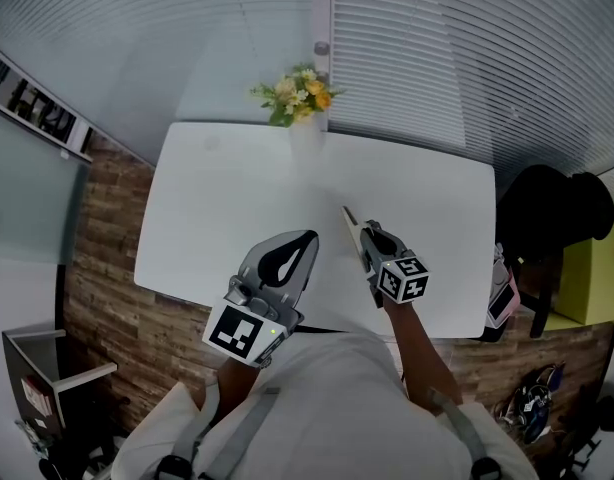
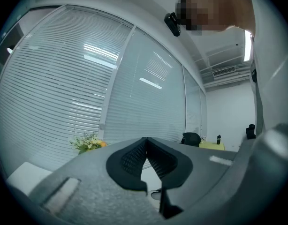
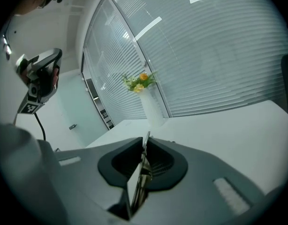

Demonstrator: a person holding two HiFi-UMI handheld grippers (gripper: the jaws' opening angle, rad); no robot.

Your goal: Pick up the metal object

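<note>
Right gripper [image 1: 366, 231] is over the near right part of the white tabletop [image 1: 227, 198], and it has the metal object [image 1: 348, 218]: a thin, flat strip, pale and shiny. In the right gripper view its two dark pads are pinching the strip [image 3: 135, 181] edge-on. The strip runs the length of the jaws, and its tip pokes out past the fingertips [image 3: 145, 144], towards the far edge of the tabletop. It sits tight between the pads, with no gap to either side.

Now the left gripper [image 1: 307, 240], just beside the right one and nearer the middle of the near edge. Its fingers are pressed together, pad against pad, with nothing between them. The left gripper view confirms it, the tips [image 2: 146, 142] meeting in a clean point. The two grippers are close but not touching.

At the middle of the far edge stands a white vase [image 1: 305, 138] with yellow and orange flowers [image 1: 299, 93], well away from both grippers. The rest of the tabletop shows plain white. Behind it hang pale slatted blinds [image 1: 437, 48]. Off the right edge sits a black chair [image 1: 547, 218], on a brick-patterned floor [image 1: 112, 268].
</note>
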